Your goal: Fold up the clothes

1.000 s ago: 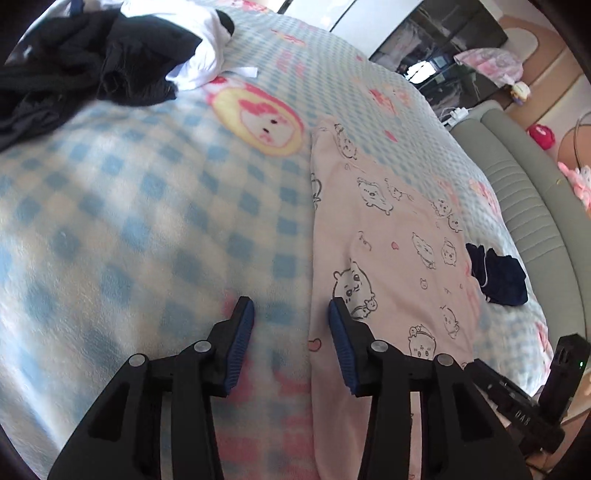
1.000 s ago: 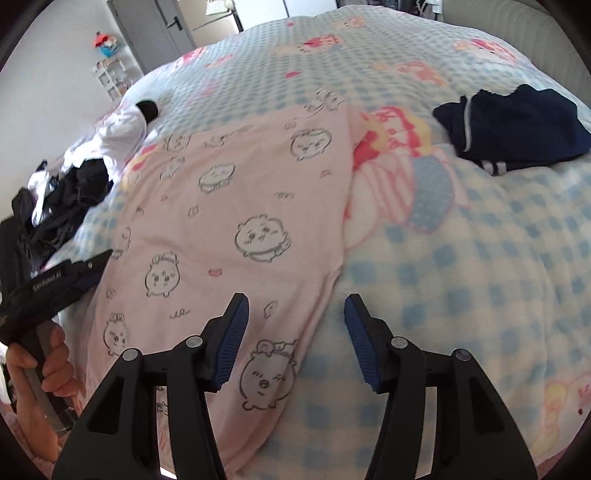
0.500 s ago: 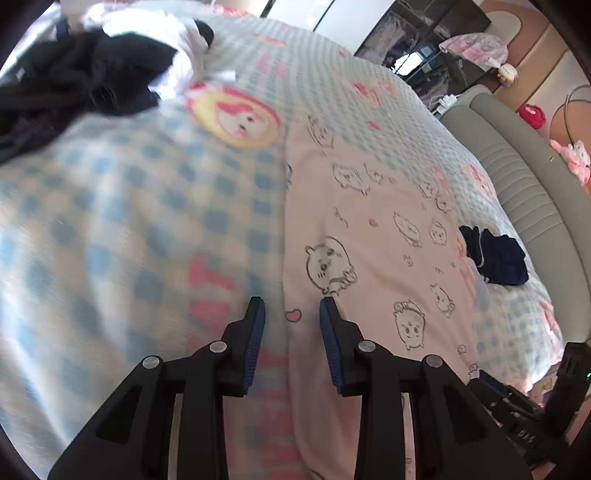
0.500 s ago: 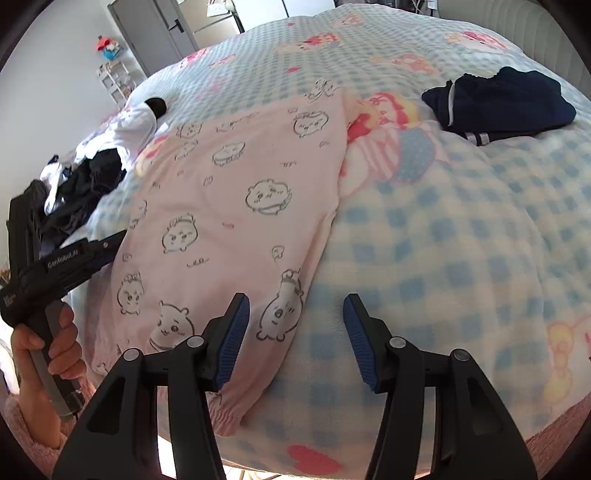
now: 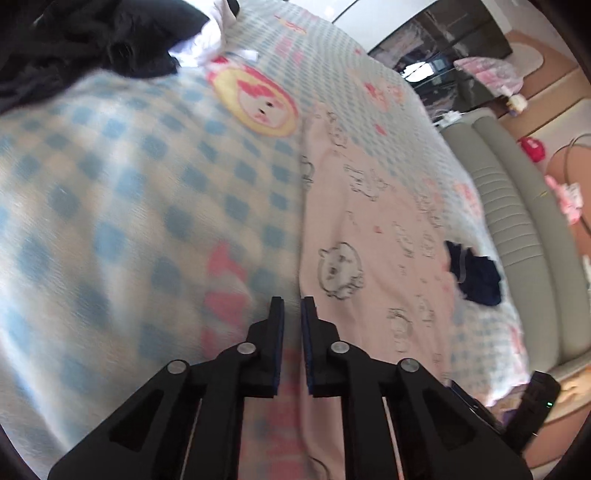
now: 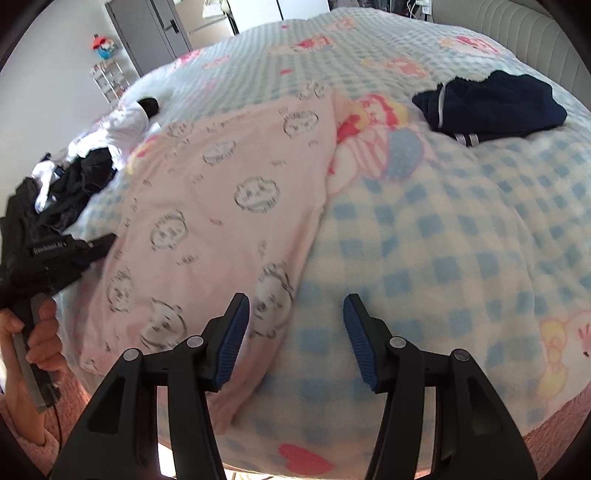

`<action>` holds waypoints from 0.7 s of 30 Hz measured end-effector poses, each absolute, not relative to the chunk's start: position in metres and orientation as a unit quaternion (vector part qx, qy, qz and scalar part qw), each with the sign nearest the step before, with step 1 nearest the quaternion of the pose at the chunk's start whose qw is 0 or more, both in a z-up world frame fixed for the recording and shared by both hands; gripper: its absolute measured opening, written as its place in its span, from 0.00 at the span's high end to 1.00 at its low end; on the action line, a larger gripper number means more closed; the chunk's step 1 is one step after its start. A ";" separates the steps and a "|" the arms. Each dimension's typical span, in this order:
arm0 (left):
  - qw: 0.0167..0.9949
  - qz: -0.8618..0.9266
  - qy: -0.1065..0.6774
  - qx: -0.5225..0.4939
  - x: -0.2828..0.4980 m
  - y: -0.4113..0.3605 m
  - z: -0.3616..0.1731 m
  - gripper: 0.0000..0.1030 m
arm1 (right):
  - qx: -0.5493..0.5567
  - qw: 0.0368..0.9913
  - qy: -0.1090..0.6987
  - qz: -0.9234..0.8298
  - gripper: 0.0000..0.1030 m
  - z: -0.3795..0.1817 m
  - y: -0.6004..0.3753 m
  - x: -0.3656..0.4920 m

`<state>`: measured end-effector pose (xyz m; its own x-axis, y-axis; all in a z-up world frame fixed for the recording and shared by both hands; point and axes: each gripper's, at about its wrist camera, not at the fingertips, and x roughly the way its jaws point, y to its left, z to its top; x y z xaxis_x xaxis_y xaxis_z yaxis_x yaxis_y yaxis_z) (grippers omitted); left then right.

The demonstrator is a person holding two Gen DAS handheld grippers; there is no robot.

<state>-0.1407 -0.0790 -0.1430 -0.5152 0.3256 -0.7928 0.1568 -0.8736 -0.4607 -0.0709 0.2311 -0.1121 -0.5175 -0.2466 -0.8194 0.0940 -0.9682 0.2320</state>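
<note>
left hand-held gripper [image 5: 292,308] is almost clenched at the pink pyjama [image 5: 373,236] left edge, whether it pinches the cloth i cannot tell; right hand-held gripper [image 6: 295,314] is released at the 6 o'clock hem, which it must pinch for the fold

Blue-checked blanket [image 6: 461,229] covers bed; grey padded headboard [image 5: 517,206] alongside; grey wardrobe [image 6: 147,33] beyond.

We see bright daylight washing the blanket [image 5: 110,192] pale; ahead of the left gripper [image 5: 291,314] everything smears with motion blur. Fisheye bending darkens both views' corners.
</note>
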 end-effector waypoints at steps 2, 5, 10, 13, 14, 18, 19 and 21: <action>0.076 0.825 -0.270 -0.490 -0.143 -0.078 -0.147 0.73 | 0.478 0.112 -0.097 -0.866 0.47 -0.108 0.232 -0.082; 0.113 0.809 -0.306 -0.489 -0.147 -0.075 -0.153 0.76 | 0.496 0.116 -0.104 -0.854 0.47 -0.121 0.232 -0.103; 0.126 0.811 -0.312 -0.479 -0.140 -0.078 -0.149 0.96 | 0.513 0.091 -0.069 -0.851 0.49 -0.141 0.232 -0.125; 0.112 0.828 -0.280 -0.474 -0.131 -0.080 -0.140 0.97 | 0.512 0.079 -0.059 -0.853 0.49 -0.147 0.235 -0.120; 0.107 0.831 -0.267 -0.475 -0.130 -0.081 -0.138 0.97 | 0.510 0.073 -0.052 -0.855 0.49 -0.147 0.235 -0.118; 0.060 0.843 -0.216 -0.489 -0.128 -0.094 -0.140 1.00 | 0.510 0.057 -0.047 -0.857 0.49 -0.146 0.242 -0.113; 0.060 0.843 -0.221 -0.487 -0.126 -0.100 -0.137 0.99 | 0.509 0.054 -0.050 -0.858 0.49 -0.143 0.244 -0.110; 0.082 0.849 -0.225 -0.471 -0.116 -0.100 -0.123 0.99 | 0.504 0.050 -0.060 -0.860 0.49 -0.136 0.250 -0.102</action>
